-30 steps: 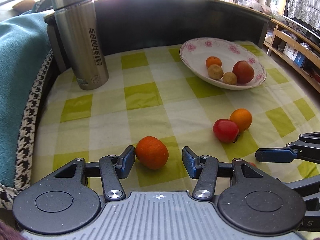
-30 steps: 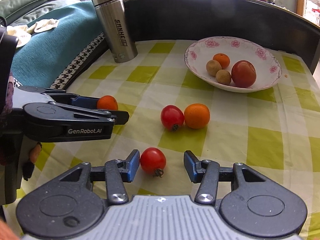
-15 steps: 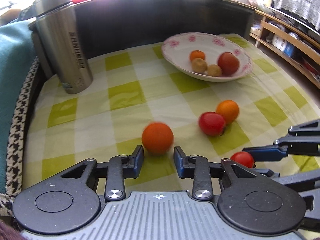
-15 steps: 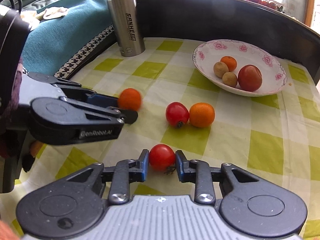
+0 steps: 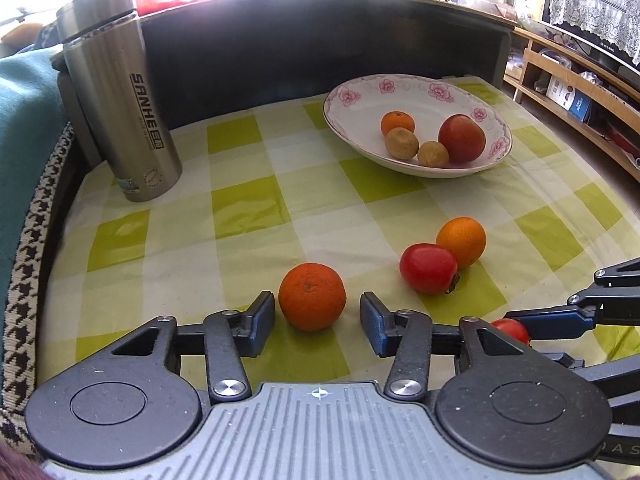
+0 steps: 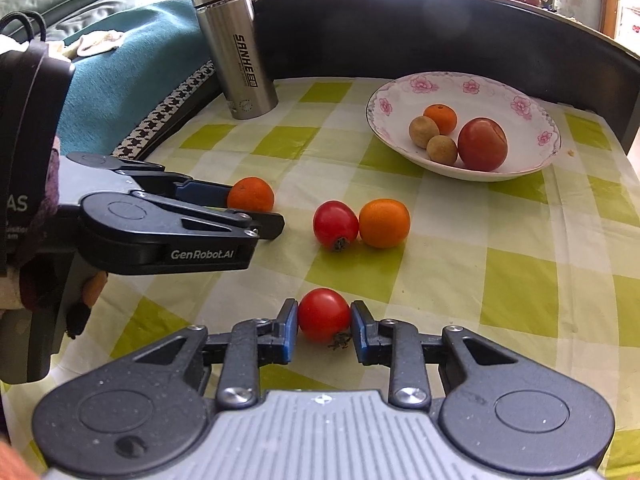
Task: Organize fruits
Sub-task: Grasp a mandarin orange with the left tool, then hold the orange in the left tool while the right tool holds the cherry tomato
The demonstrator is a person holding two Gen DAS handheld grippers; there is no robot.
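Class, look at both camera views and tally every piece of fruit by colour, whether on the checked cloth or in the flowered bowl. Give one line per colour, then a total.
Orange: 3, one between the left gripper's fingers, one on the cloth, one in the bowl.
Red: 3, one in the right gripper, one on the cloth, one in the bowl.
Brown: 2, both in the bowl.
Total: 8

Home living room: checked tablecloth (image 5: 248,208), teal sofa throw (image 6: 132,60) at ten o'clock, wooden shelving (image 5: 576,92) at two o'clock.
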